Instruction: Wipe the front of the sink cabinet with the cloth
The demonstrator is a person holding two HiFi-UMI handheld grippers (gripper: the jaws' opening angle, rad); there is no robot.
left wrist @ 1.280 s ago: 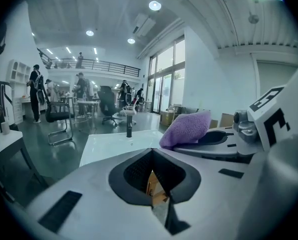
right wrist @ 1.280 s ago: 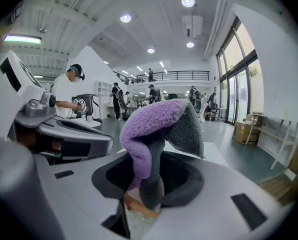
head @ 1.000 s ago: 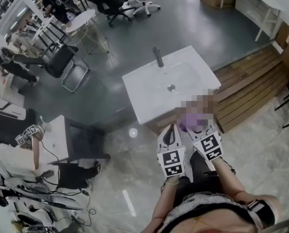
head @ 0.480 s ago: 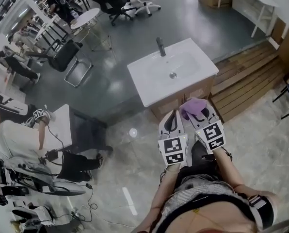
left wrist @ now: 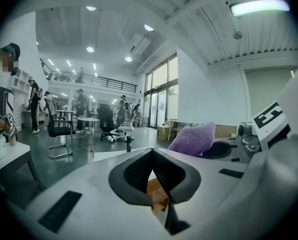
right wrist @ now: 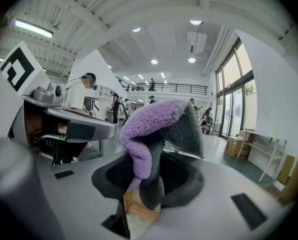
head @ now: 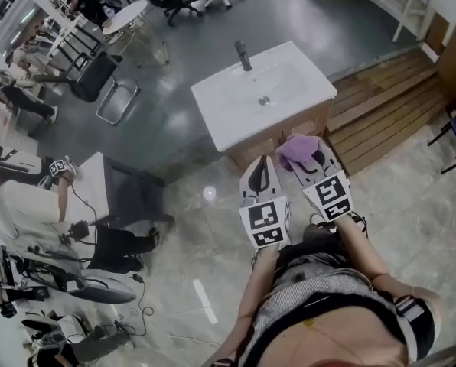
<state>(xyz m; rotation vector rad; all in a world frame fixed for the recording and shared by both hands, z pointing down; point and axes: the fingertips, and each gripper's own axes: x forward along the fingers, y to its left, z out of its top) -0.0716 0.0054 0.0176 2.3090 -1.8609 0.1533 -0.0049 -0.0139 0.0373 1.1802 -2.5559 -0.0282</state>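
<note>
Cloth (right wrist: 154, 129), purple and grey, clamped in right tool (right wrist: 145, 186), long axis along the jaws, bunched end pointing ahead toward the cabinet (head: 280, 139) front nearby; left tool (left wrist: 152, 176) alongside, clenched on nothing.

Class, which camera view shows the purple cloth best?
The right gripper view: the cloth fills the centre, pinched in the right gripper's jaws. The head view shows it small; the left gripper view, off-centre.
</note>
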